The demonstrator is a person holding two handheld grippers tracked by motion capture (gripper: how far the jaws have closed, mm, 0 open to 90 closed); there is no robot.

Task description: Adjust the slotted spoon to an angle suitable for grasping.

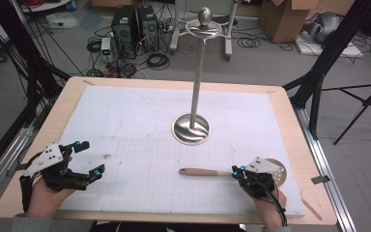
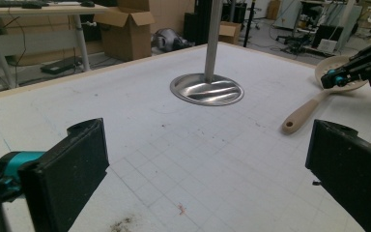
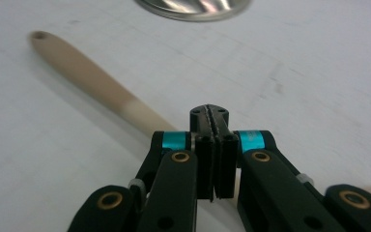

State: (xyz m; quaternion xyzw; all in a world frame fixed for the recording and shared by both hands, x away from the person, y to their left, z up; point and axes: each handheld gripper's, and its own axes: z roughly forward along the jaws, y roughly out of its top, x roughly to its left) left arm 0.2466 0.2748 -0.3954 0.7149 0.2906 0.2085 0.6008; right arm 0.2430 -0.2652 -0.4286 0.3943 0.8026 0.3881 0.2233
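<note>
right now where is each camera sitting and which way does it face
high view: above the person's side, looking forward and down on the table; both hands with the left hand-held gripper and right hand-held gripper show.
left gripper view: rides the left hand-held gripper, looking across the table between its open jaws.
right gripper view: rides the right hand-held gripper, looking low along its shut jaws over the spoon.
Shared: spoon and metal stand appear in all three.

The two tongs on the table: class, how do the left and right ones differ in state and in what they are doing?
The left tongs stand wide open with nothing between the jaws; the right tongs are shut. The left tongs sit apart from the slotted spoon, while the right tongs are at its handle; whether they grip it is unclear. Both are black with teal accents, each held in a hand.
</note>
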